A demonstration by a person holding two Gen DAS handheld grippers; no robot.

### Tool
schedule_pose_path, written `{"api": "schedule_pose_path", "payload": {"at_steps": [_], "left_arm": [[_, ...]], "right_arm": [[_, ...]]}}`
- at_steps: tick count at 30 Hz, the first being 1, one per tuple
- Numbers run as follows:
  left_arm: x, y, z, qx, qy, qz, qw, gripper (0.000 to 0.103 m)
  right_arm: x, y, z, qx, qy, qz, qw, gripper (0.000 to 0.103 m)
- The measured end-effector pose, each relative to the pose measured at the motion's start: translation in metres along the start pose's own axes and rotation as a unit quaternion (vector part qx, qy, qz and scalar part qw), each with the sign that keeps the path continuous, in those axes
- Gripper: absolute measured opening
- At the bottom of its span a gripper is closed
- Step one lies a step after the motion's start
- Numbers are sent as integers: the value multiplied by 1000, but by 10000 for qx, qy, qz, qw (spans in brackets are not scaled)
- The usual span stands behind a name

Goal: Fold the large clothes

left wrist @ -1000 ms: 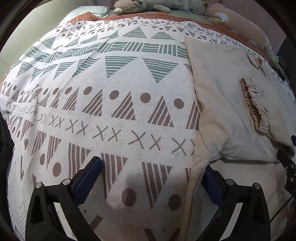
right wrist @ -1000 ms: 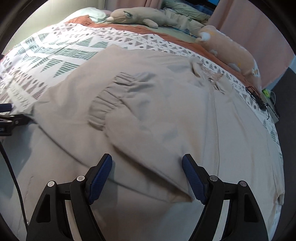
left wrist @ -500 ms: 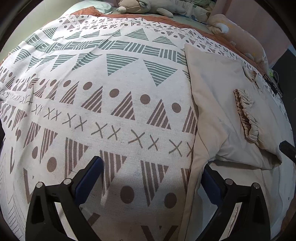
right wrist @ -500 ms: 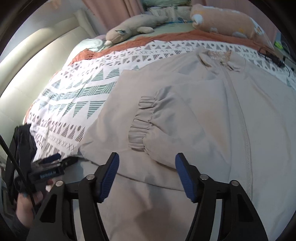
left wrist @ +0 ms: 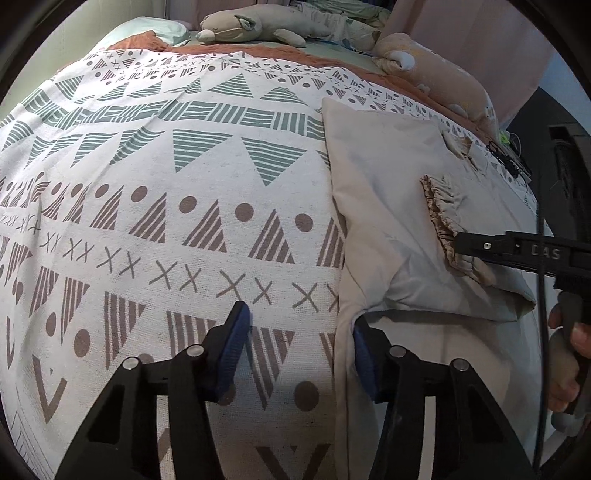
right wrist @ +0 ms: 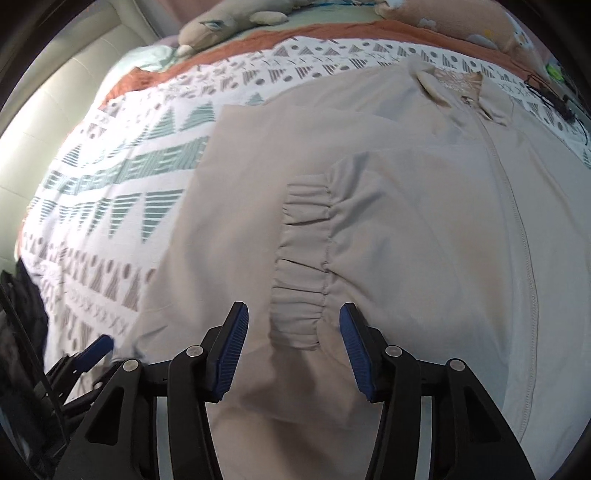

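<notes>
A beige zip jacket (left wrist: 388,206) lies flat on the patterned bedspread (left wrist: 184,184), one sleeve folded across its front. My left gripper (left wrist: 300,339) hovers at the jacket's left edge. Its jaws are closing, with that edge and some bedspread between them, and the pads are not pressing. In the right wrist view the jacket (right wrist: 424,221) fills the frame. My right gripper (right wrist: 293,332) hangs over the sleeve's gathered cuff (right wrist: 303,258). Its jaws are closing around the cuff's near end without pressing on it. The cuff (left wrist: 441,218) also shows in the left wrist view, partly behind the right gripper's black body.
Two plush toys (left wrist: 251,31) (left wrist: 436,74) lie at the head of the bed. A black cable (left wrist: 506,162) lies by the jacket's collar. A hand (left wrist: 569,350) holds the right gripper. A pale padded wall (right wrist: 55,110) runs along the bed's left side.
Both pairs of jaws have narrowed, the left sharply. The right gripper swung left and rolled, so the cuff now lies between its fingers. Its body has come into the left wrist view.
</notes>
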State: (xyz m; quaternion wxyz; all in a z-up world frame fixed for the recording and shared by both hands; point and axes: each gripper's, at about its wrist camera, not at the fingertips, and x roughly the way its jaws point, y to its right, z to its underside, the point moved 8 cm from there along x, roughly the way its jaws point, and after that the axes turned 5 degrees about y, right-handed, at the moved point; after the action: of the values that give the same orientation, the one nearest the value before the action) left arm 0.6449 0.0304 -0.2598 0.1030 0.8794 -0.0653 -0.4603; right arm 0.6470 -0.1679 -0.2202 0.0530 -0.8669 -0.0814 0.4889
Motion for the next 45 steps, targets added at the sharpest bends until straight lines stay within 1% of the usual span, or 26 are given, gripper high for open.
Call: {"api": "schedule_pose_path", "payload": {"at_steps": [3, 6, 7, 8, 9, 10, 13, 14, 15, 16, 18, 22, 26, 28, 32, 35, 37, 39, 41, 42, 44, 45], "left_arm": [[2, 3, 0, -49, -32, 151, 9999, 42], [2, 5, 1, -90, -18, 286, 9995, 41], [2, 6, 1, -122, 2, 369, 9992, 41], [2, 8, 1, -175, 16, 480, 9987, 41], [2, 9, 2, -233, 12, 555, 9982, 41], [2, 11, 3, -266, 0, 604, 9978, 41], [5, 18, 5, -162, -48, 661, 9977, 41], [6, 21, 5, -96, -76, 650, 9978, 41], [7, 23, 6, -48, -106, 631, 9979, 41], [7, 25, 6, -22, -125, 648, 9978, 41], [7, 29, 6, 36, -129, 602, 9981, 41], [12, 30, 2, 172, -155, 243, 9994, 41], [13, 25, 1, 130, -163, 60, 9998, 41], [14, 22, 1, 125, -161, -2, 9998, 41], [15, 21, 1, 148, -202, -96, 9996, 41], [17, 23, 1, 222, -206, -203, 9993, 41], [18, 24, 0, 250, -214, -256, 9991, 41], [19, 27, 0, 285, -223, -284, 9989, 41], [19, 28, 0, 335, -229, -336, 9986, 41], [19, 29, 0, 352, -234, -358, 9985, 42], [21, 29, 1, 375, -256, -401, 9982, 41], [21, 29, 1, 392, -269, -422, 9980, 42]], "right_arm": [[16, -6, 1, -56, -134, 104, 9998, 50], [30, -12, 1, -228, -208, 198, 9993, 50], [34, -12, 1, -280, -227, 193, 9992, 48], [36, -12, 1, -365, -239, 235, 9988, 45], [37, -10, 0, -443, -251, 301, 9982, 38], [36, -11, -1, -439, -282, 207, 9984, 33], [27, -8, -1, -278, -293, -161, 9991, 26], [22, -6, -3, -271, -243, -239, 9991, 24], [16, -2, -4, -279, -177, -300, 9990, 19], [9, 2, -6, -284, -111, -340, 9990, 9], [-4, 10, -9, -233, 0, -423, 9988, 9], [-29, 30, -11, -90, 141, -580, 9982, 8], [-60, 50, -12, -138, 360, -533, 9978, 7], [-81, 69, -14, -162, 521, -438, 9976, 7], [-126, 114, -14, 51, 848, -224, 9961, 7], [-157, 158, -8, 269, 1059, 76, 9940, 7], [-173, 192, -3, 487, 1162, 374, 9913, 8], [-183, 222, 3, 746, 1203, 663, 9877, 8], [-188, 252, 15, 1035, 1178, 827, 9842, 9], [-191, 263, 19, 1186, 1208, 840, 9820, 11], [-194, 279, 30, 1374, 1273, 826, 9788, 45], [-193, 283, 36, 1403, 1239, 815, 9789, 96]]}}
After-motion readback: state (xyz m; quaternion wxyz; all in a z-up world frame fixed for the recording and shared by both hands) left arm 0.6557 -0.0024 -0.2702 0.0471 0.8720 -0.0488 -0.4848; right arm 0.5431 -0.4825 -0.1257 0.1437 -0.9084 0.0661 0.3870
